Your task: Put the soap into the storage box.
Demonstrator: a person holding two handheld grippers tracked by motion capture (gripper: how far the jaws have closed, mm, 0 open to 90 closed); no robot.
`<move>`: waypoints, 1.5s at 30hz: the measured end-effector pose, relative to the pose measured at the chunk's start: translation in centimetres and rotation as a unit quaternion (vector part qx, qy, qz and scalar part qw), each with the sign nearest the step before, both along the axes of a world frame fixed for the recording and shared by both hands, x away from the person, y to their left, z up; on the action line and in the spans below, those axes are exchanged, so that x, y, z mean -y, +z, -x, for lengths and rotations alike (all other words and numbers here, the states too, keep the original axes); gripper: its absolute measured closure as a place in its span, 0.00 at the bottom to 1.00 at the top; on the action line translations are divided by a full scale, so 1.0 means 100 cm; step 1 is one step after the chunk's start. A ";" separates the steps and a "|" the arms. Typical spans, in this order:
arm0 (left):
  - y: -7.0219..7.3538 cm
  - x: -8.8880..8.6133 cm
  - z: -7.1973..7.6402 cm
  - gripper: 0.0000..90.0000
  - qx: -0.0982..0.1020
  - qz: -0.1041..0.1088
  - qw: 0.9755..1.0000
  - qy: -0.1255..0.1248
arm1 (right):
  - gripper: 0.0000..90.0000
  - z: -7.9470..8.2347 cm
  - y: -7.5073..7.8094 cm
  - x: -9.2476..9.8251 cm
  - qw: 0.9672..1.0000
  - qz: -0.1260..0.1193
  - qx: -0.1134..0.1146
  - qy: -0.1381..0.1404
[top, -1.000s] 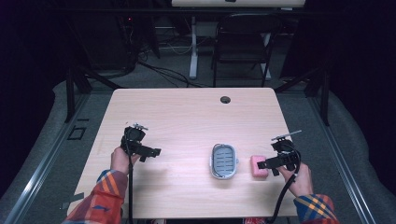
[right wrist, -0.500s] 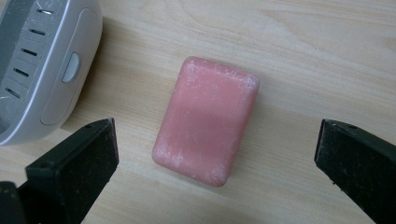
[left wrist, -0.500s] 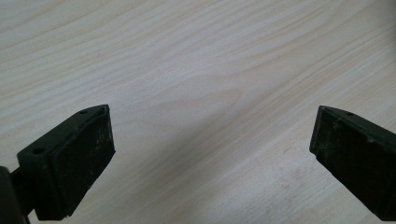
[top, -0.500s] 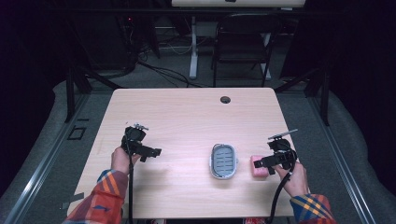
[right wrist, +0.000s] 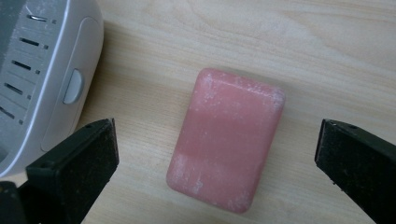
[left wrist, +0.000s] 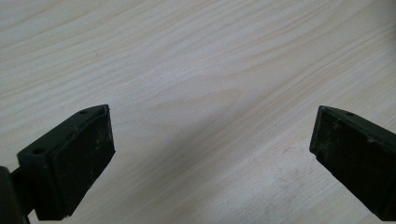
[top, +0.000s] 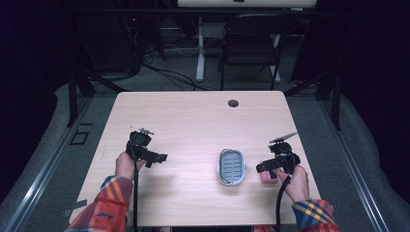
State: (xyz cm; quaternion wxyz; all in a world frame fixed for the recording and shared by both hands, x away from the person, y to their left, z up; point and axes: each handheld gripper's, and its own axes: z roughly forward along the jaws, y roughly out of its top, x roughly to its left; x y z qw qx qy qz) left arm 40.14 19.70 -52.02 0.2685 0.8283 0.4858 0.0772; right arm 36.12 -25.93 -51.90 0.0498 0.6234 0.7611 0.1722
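A light wooden table (top: 193,121) with a round cable hole (top: 233,103) near its far edge stands on grey flooring, a dark chair (top: 251,43) beyond it. A person in plaid sleeves (top: 109,203) reaches in from the near side, a gripper in each hand.

To the right of centre sits a white oval soap dish (top: 231,166) with a slotted grey insert. In the right gripper view its rim and a small side tab lie just beside the left-hand jaw.

The left gripper (top: 157,157) is held over bare table left of centre, well apart from the dish; the left gripper view shows its jaws spread wide with nothing but wood grain between them.

The right gripper (top: 261,167) hangs just right of the dish, its jaws also wide apart. Between them, flat on the table and touching neither jaw, lies a pink bar of soap (right wrist: 226,139), its surface dusted white, close beside the dish but apart from it.
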 end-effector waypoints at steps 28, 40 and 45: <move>-0.002 0.002 0.000 0.00 -0.007 -0.002 1.000 -0.005 | 0.28 -0.014 -0.021 0.000 0.998 0.031 -0.060 -0.002; -0.002 0.002 0.000 0.00 -0.008 0.001 1.000 -0.006 | 0.40 -0.020 -0.025 -0.010 0.996 0.056 -0.072 0.015; -0.002 0.002 0.000 0.00 -0.010 0.001 1.000 -0.007 | 0.41 -0.022 -0.024 -0.011 0.994 0.068 -0.079 0.032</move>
